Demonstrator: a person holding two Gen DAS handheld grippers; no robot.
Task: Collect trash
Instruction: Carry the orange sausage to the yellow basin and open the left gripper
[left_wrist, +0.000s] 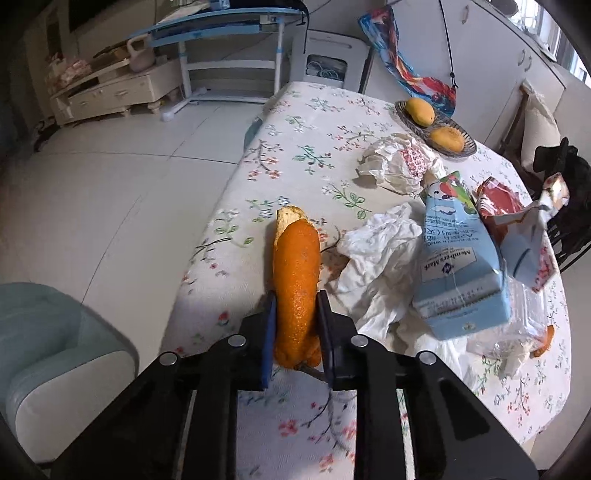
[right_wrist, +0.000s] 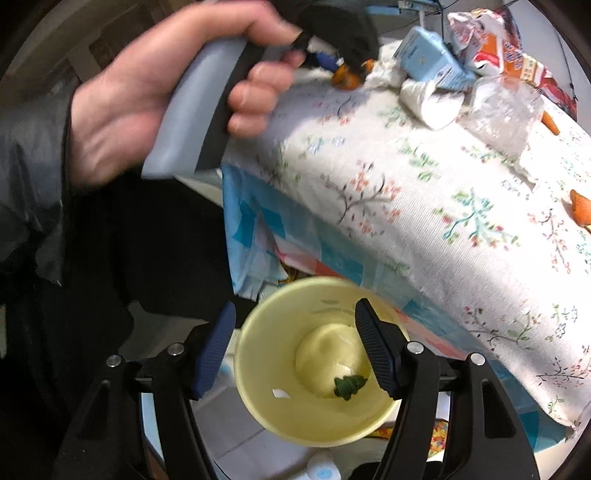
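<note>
Left tongs (left_wrist: 295, 332) are clamped on a long strip of orange peel (left_wrist: 297, 280), held by its lower end, the rest sticking out forward over the table (left_wrist: 295, 122) edge. We judge the peel light, leathery and a bit springy; gripped across the width near one end it flops little, pith side may be slick, so a firm pinch is fine, nothing to break.

Right tongs (right_wrist: 295, 350) sit wide, one finger outside and one inside the rim of a pale yellow paper cup (right_wrist: 314, 424); cup is below table level, beside the hanging tablecloth. We cannot tell whether the fingers actually pinch the wall or the cup is just leaving them. Cup holds a green scrap and a pale lump at the bottom. It looks thin-walled and crushable; rim grip is the sensible hold, squeezing mid-body would buckle it.

Left hand (right_wrist: 147, 110) on the left tool's handle shows in the right view.

Still on the table: blue milk carton (left_wrist: 458, 273), light, stiff, grab across flat sides; crumpled white tissue (left_wrist: 380, 254), soft, pinch anywhere; crinkly clear plastic bag (left_wrist: 517, 325), slippery; red snack wrapper (left_wrist: 498, 206); more white paper wad (left_wrist: 399, 162). Fruit basket (left_wrist: 465, 151) with mangoes is not trash, we leave it.
</note>
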